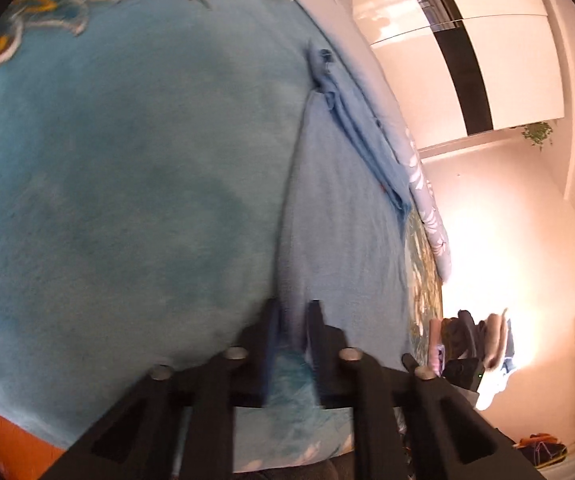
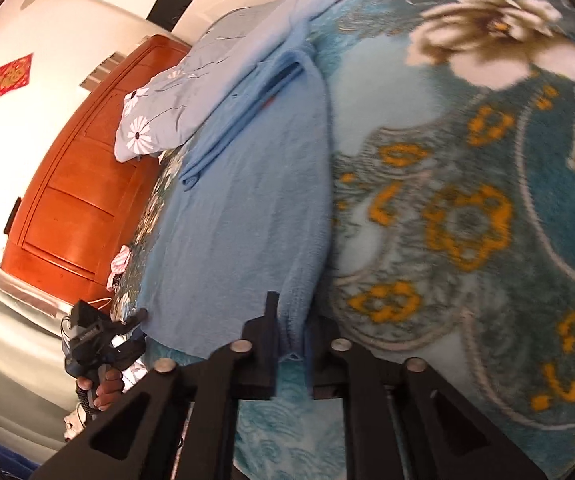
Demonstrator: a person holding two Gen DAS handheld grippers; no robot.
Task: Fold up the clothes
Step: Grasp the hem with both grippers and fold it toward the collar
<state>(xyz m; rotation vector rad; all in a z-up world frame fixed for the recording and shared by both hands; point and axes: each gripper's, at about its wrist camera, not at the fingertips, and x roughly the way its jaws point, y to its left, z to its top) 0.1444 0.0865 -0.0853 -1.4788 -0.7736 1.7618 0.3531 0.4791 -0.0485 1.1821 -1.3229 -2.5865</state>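
A light blue garment [image 1: 339,216] lies spread on a teal flowered blanket [image 1: 127,160] on a bed, with folded layers bunched along its far side. My left gripper [image 1: 293,320] is shut on the garment's near corner. In the right wrist view the same garment [image 2: 247,200] lies on the blanket [image 2: 467,200]. My right gripper [image 2: 291,320] is shut on its other near corner. The left gripper [image 2: 127,328] also shows there, held by a hand at the garment's far corner.
A pale blue flowered pillow [image 2: 167,100] lies past the garment. An orange wooden headboard [image 2: 71,184] stands beyond it. A pile of clothes [image 1: 475,344] sits beside the bed, and white wardrobe doors [image 1: 467,40] are behind.
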